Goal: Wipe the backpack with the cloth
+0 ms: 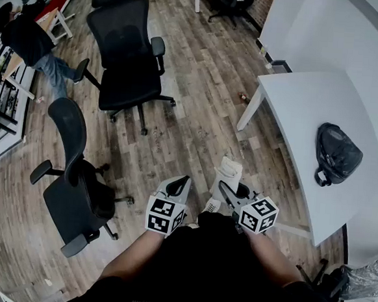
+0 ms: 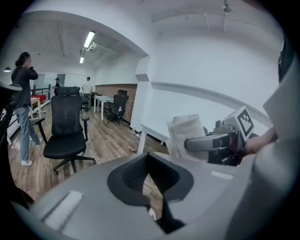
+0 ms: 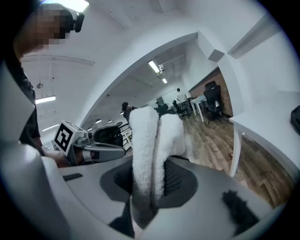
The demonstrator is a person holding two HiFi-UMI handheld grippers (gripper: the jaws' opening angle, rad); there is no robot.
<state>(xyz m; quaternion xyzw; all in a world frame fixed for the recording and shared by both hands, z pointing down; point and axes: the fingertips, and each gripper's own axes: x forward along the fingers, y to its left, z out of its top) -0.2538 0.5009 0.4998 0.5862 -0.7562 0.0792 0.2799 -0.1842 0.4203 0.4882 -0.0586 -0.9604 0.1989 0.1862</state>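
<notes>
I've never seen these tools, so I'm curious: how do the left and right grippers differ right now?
The right gripper is shut on a folded white cloth; the left gripper holds nothing, its jaws close together. The right gripper is nearer the table with the backpack; the left gripper is farther. Both carry a marker cube.

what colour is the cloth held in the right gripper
White, with a fluffy pile: the cloth shows best in the right gripper view.

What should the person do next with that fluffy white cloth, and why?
Probably carry the right gripper, shut on the fluffy white cloth, over to the black backpack lying on the white table; the cloth hangs well short of it.
</notes>
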